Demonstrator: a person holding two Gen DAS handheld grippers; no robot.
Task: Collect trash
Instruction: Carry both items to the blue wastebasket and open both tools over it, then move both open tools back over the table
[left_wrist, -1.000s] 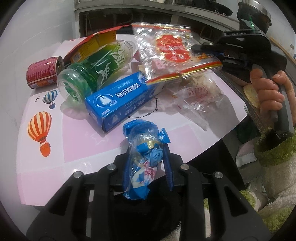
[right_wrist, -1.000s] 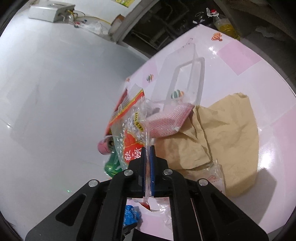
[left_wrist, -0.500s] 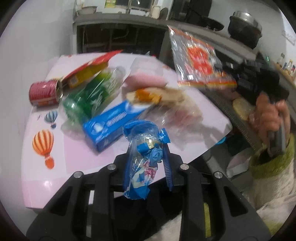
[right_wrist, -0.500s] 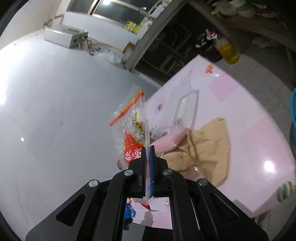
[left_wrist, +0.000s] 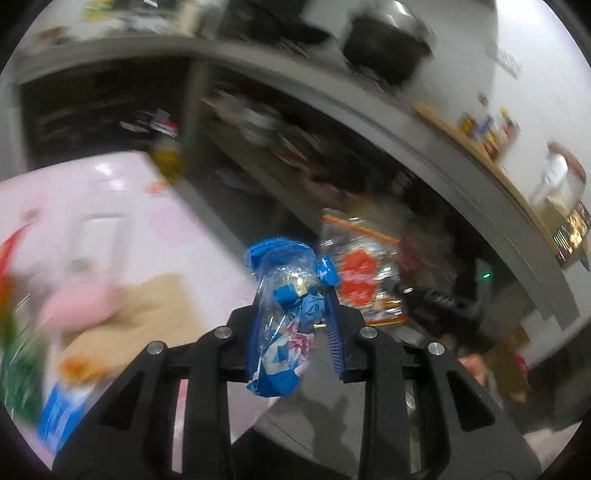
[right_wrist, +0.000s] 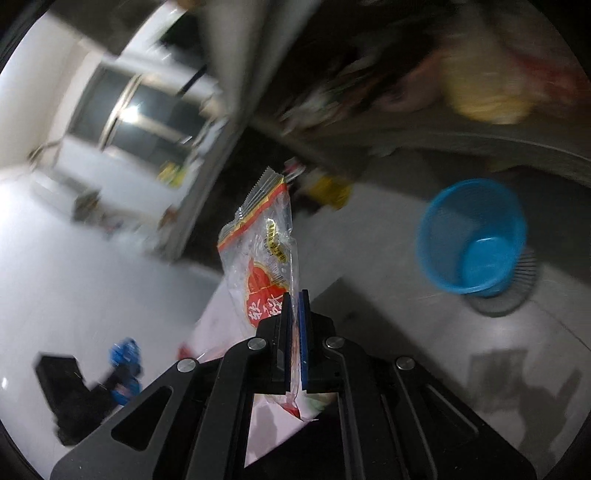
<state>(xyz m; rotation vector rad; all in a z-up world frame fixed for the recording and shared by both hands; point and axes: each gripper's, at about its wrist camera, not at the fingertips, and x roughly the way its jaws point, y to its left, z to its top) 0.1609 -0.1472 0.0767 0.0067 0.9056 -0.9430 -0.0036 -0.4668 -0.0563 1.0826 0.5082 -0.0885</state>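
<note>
Left gripper: jaws closed on a crumpled blue wrapper, which stands up between the pads and hangs out below them.
Right gripper: jaws pressed fully together on the lower edge of a clear bag with red print and a red-and-yellow top strip; the bag stands upright above the pads.
Landmark: the pink desk, seen at the left of the left wrist view.
Blue wrapper vs desk: held up off it, over its right edge.
Clear bag vs desk: in the left wrist view the clear bag hangs off the desk to the right, over the dark floor, beside the blue wrapper.
On the desk: a tan paper, something pink just left of it, a green item and a blue box at the near left edge; all blurred.
Bin: a blue bin on the floor, well right of the desk corner in the right wrist view, mouth tipped toward the camera; blur hides whether anything is inside.
Behind the desk: dark shelves under a grey counter, a dark pot on top.
</note>
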